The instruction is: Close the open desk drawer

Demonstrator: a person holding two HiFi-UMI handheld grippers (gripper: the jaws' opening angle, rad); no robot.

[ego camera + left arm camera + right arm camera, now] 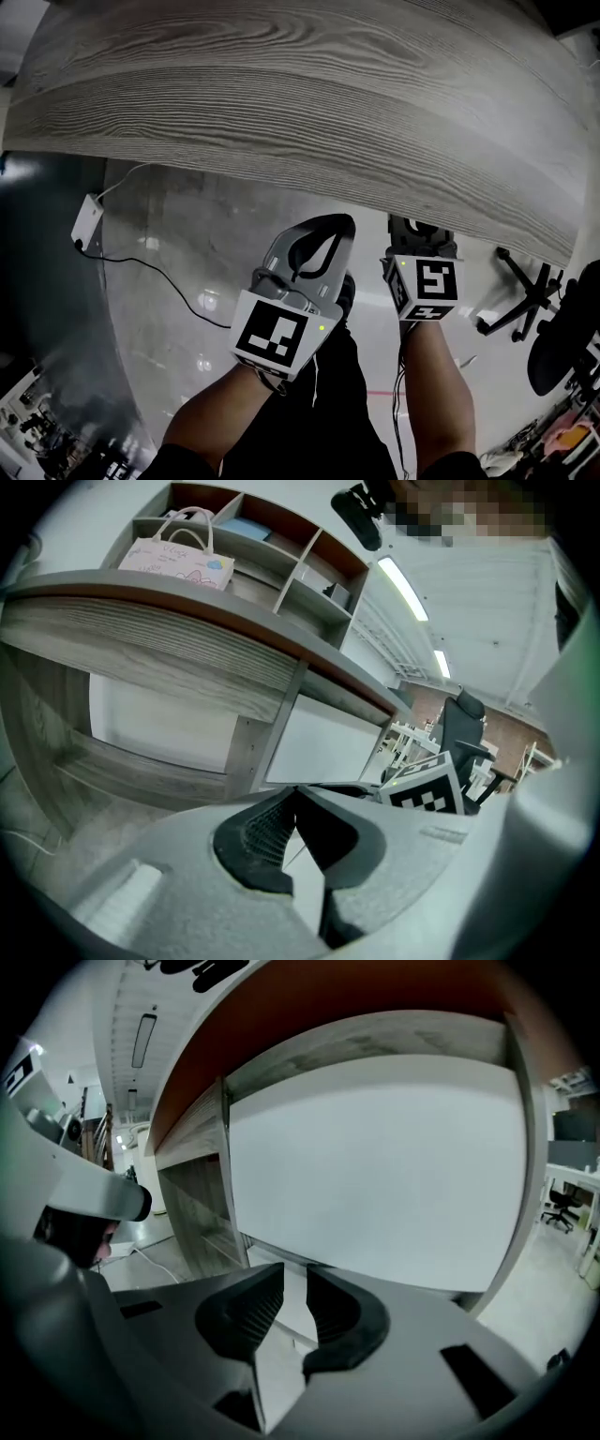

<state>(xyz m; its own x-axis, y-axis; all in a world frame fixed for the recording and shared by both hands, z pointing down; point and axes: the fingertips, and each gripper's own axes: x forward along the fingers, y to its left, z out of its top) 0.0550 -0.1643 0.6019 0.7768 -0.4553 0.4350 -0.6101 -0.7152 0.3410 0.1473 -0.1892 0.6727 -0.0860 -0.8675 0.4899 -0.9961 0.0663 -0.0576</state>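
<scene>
The grey wood-grain desk top (pixel 300 103) fills the upper head view, and both grippers hang just below its near edge. My left gripper (pixel 323 234) has its jaws meeting at the tips, shut with nothing between them; its own view looks at the desk's underside and a white panel (pixel 328 747). My right gripper (pixel 417 230) stands beside it. In the right gripper view its jaws (pixel 295 1279) stand apart with nothing between them, a short way in front of the white drawer front (pixel 375 1166) under the desk top. The drawer itself is hidden below the desk in the head view.
On the floor at left lie a white power block (pixel 87 222) and its black cable (pixel 178 286). An office chair base (pixel 530 295) stands at right. A shelf unit on the desk holds a pink bag (pixel 178 555). The person's legs are below.
</scene>
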